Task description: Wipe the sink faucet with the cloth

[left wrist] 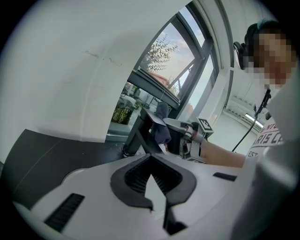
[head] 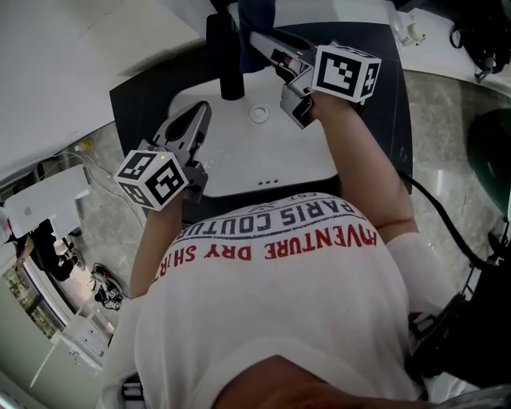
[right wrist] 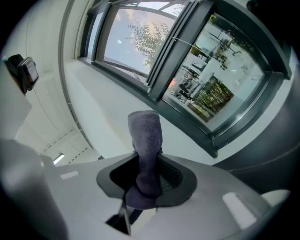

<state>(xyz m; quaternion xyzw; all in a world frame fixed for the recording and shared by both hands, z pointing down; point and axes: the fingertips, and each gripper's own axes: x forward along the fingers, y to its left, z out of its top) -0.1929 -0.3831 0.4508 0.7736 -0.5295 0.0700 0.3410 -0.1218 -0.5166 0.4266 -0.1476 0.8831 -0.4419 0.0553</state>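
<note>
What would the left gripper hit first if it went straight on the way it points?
Probably the black faucet: its column stands ahead of the left gripper and its closed tips, slightly left of their line. Depth is unclear.

My head camera looks steeply down onto the faucet. The left hand-held gripper camera faces that faucet from low and nearby. The right hand-held gripper camera, close beside the faucet, tilts toward the windows. All three views share the cloth.
</note>
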